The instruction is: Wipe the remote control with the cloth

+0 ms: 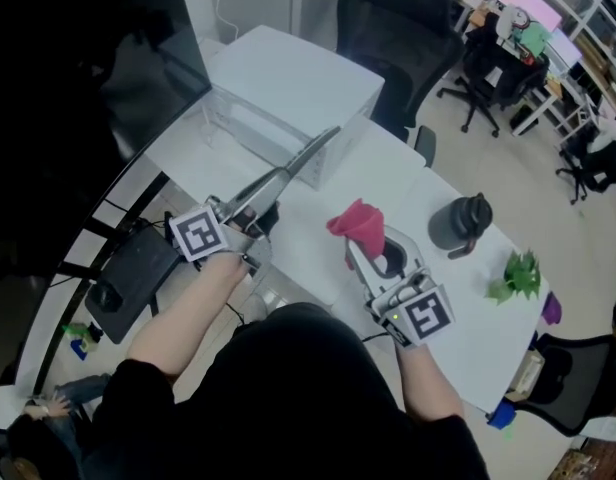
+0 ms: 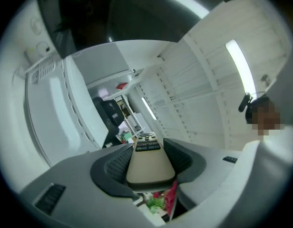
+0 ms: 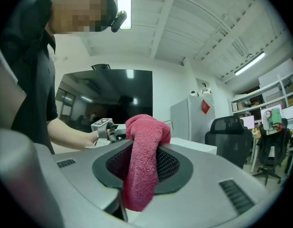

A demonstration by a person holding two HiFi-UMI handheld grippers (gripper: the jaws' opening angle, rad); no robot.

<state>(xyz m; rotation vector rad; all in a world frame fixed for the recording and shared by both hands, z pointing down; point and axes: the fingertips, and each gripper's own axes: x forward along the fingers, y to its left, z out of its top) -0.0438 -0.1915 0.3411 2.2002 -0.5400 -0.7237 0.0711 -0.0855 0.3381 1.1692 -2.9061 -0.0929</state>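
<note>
A long silver remote control [image 1: 298,163] sticks up and away from my left gripper [image 1: 260,210], which is shut on its near end. In the left gripper view the remote [image 2: 149,161] lies flat between the two dark pads [image 2: 113,167], button end pointing away. My right gripper [image 1: 361,250] is shut on a bunched red cloth [image 1: 359,224], held above the white table [image 1: 458,318]. In the right gripper view the cloth [image 3: 144,158] droops down between the jaws. Remote and cloth are apart, the cloth to the right of the remote.
A clear plastic box [image 1: 288,98] stands on the table behind the remote. A black jug [image 1: 460,223], a small green plant [image 1: 516,275] and a purple object [image 1: 552,309] sit to the right. Black office chairs [image 1: 393,33] stand beyond the table. A dark keyboard [image 1: 133,278] lies low on the left.
</note>
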